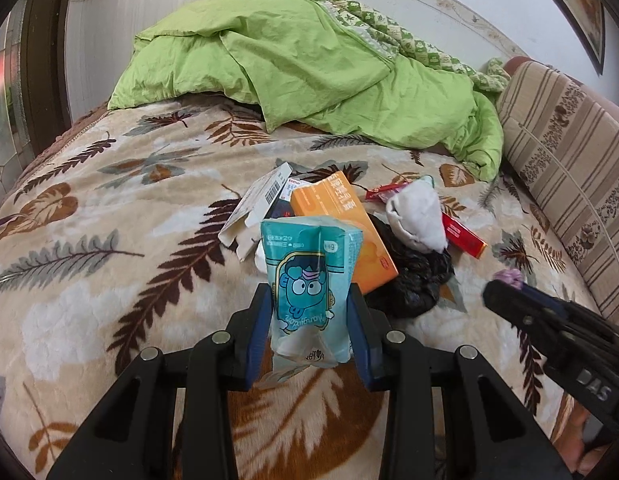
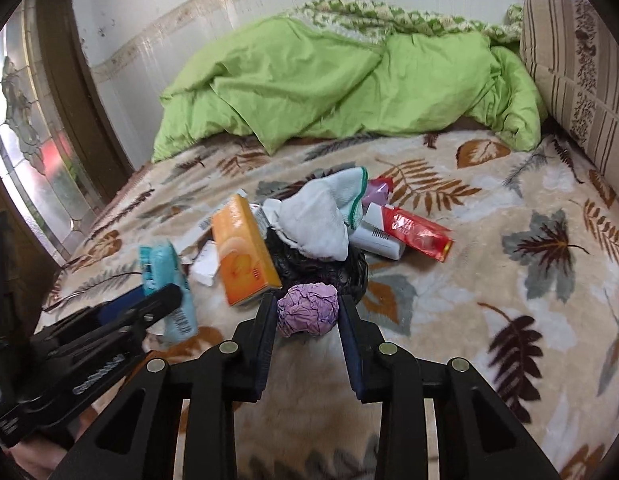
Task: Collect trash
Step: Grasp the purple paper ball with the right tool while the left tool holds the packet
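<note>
Left gripper (image 1: 309, 300) is clamped on a teal tissue pack (image 1: 309, 276), holding it up just above the bed (image 1: 89, 280), while the right gripper (image 2: 308, 312) has its pads pressed on a crumpled purple ball (image 2: 308, 314). Just beyond both sits the rest of the trash in one heap: an orange box (image 2: 241, 256), a black bag (image 1: 413, 276), a white cloth (image 2: 317, 224) on top and a red wrapper (image 2: 417, 236) beside it, with a green quilt (image 1: 309, 68) bunched further back.
</note>
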Available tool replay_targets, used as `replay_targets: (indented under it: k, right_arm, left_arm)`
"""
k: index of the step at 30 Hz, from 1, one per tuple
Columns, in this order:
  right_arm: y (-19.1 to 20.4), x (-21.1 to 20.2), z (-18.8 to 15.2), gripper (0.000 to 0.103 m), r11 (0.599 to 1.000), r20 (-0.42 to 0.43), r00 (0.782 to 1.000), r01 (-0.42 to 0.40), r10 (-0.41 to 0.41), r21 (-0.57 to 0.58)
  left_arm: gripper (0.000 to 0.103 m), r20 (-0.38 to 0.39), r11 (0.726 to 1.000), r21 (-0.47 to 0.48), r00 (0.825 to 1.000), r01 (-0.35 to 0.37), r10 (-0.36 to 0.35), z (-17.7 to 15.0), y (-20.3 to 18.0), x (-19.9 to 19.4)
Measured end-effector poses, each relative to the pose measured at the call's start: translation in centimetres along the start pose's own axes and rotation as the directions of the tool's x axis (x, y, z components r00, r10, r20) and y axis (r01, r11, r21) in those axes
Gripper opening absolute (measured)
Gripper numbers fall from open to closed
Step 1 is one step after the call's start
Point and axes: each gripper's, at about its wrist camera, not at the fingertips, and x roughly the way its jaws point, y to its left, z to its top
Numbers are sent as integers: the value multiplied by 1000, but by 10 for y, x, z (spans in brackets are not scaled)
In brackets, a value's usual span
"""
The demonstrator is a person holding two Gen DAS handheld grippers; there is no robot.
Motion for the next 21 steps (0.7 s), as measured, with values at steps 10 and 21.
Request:
replay_targets:
  k: [10,21]
  right_arm:
    - [-1,-64,-41,33,997,82,996,43,-37,-71]
    - [-13,-94,-64,33,1000,86,996,-5,5,-4]
  left_arm:
    - [35,0,999,34,1000,-1,1,-31,-14,-40]
    - [35,18,997,68,999,-39,38,-65,-34,-70]
